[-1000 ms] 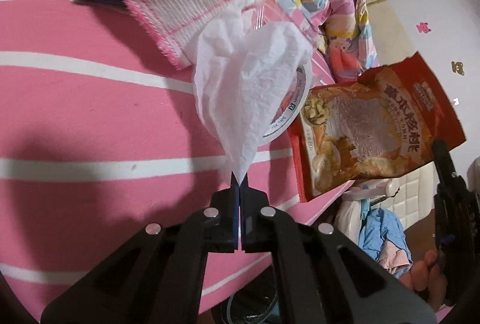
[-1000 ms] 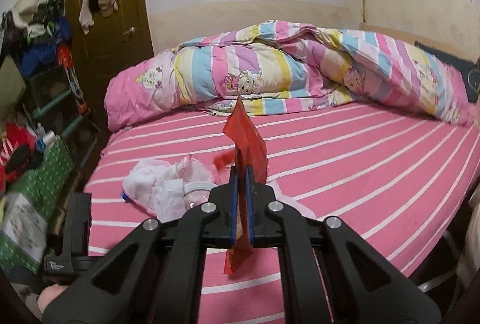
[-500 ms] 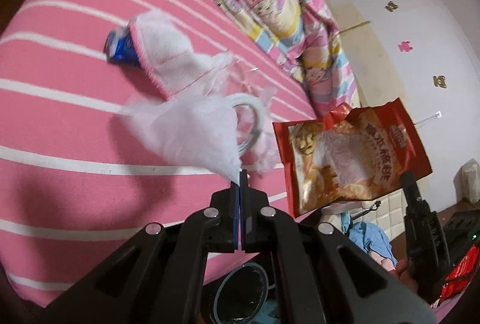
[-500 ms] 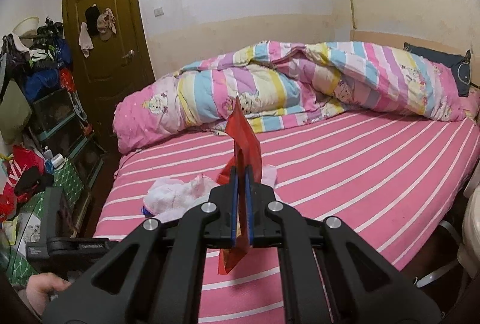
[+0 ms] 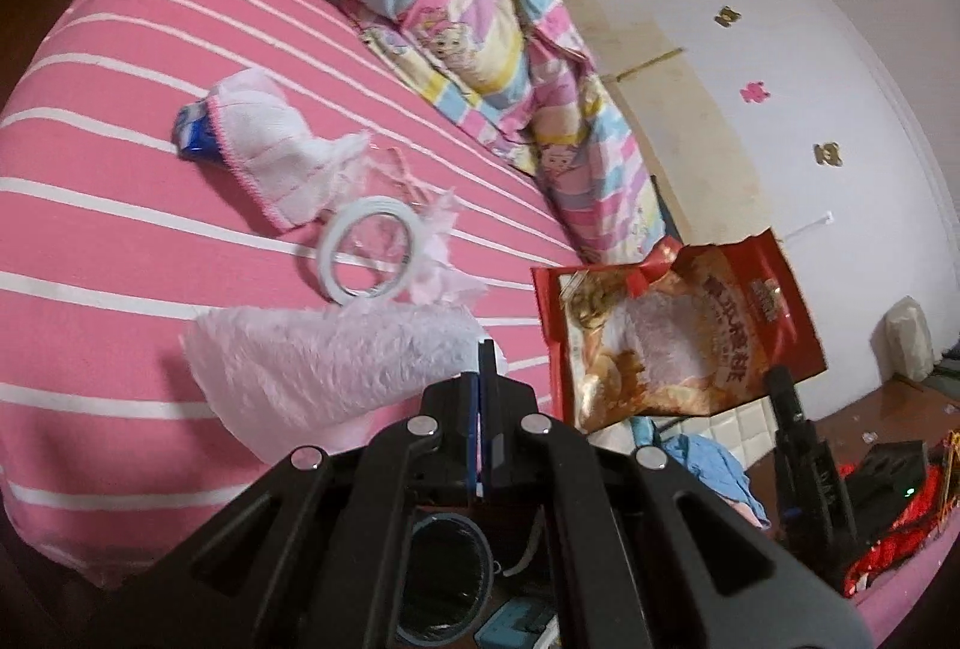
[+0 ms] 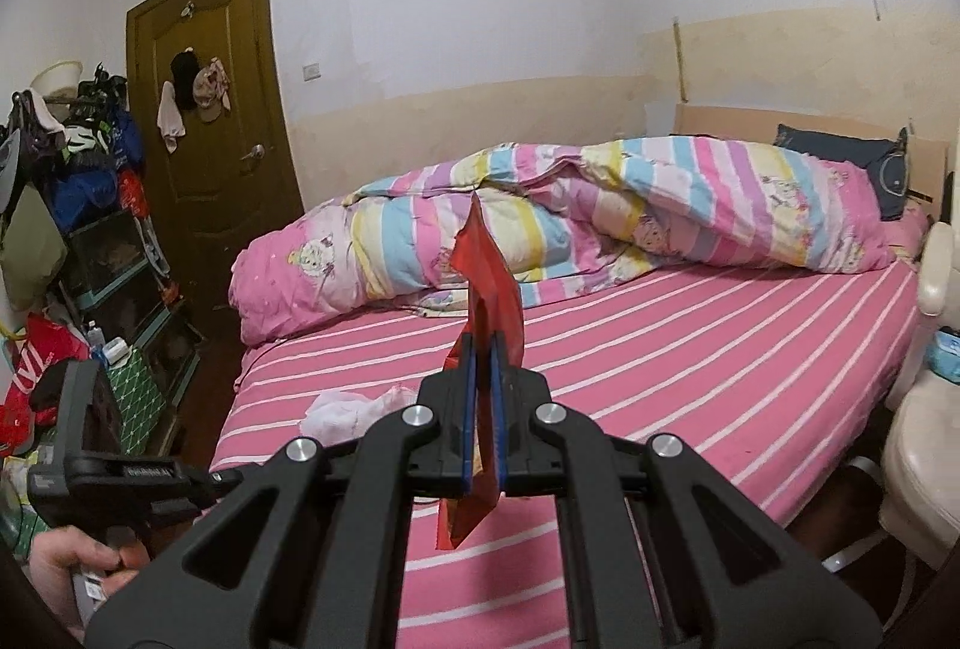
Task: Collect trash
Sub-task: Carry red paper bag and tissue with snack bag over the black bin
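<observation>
Left gripper (image 5: 485,349) clamped on tissue (image 5: 324,367), right gripper (image 6: 483,343) on snack bag (image 6: 489,289); thin corner grip, could slip onto bed (image 5: 120,241).

The red foil snack bag (image 5: 678,331) carries large yellow Chinese characters in a column down its right edge, seen in the left wrist view; they are too blurred to make out singly. A small dark brand mark with pale lettering sits near the bag's upper right corner, also unreadable. In the right wrist view, a red plastic bag (image 6: 36,367) beside the cluttered shelves bears big white letters, partly hidden, and the black handle (image 6: 129,472) has small white print too fine to read.
</observation>
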`<state>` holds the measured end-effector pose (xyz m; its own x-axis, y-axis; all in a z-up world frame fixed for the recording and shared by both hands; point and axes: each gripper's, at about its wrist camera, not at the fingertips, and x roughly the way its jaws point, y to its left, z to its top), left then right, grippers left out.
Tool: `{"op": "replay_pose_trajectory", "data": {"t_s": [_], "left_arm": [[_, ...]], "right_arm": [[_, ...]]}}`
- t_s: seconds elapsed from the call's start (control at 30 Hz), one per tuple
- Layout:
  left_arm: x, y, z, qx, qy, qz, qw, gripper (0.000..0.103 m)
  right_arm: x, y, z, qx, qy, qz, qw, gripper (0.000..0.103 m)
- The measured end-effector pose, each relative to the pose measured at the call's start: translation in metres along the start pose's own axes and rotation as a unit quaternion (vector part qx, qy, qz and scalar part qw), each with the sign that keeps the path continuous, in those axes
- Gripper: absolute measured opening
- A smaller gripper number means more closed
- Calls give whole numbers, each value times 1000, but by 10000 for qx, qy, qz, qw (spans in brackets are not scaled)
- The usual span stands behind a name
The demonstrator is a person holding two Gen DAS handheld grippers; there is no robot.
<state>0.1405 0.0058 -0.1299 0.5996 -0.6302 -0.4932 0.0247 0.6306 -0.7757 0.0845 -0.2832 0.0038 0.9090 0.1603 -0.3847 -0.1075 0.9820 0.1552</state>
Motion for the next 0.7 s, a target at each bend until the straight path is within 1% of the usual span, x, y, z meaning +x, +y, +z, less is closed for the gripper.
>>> {"op": "replay_pose_trajectory", "data": {"t_s": [0.17, 0.37, 0.43, 0.57, 0.63, 0.67, 0.7], "left_arm": [[-3, -29, -16, 195, 188, -261, 9993, 0], [18, -70, -53, 509, 630, -475, 9956, 0], [31, -85, -70, 654, 825, -524, 9931, 0], [59, -102, -103, 713, 1283, -626, 9872, 0], [77, -112, -126, 825, 1572, -603, 9823, 0], [81, -114, -133, 863, 1645, -590, 9808, 0], [91, -118, -147, 918, 1815, -579, 9774, 0]], "right_arm": [[-41, -24, -8, 153, -79, -254, 9995, 5], [-86, -62, -34, 432, 28, -537, 9976, 5], [-99, -71, -42, 437, 45, -640, 9970, 5], [-129, -101, -67, 541, 127, -917, 9942, 5], [-140, -116, -79, 635, 184, -1038, 9924, 5], [-146, -124, -87, 692, 216, -1111, 9912, 5], [-153, -134, -95, 751, 263, -1197, 9896, 5]]}}
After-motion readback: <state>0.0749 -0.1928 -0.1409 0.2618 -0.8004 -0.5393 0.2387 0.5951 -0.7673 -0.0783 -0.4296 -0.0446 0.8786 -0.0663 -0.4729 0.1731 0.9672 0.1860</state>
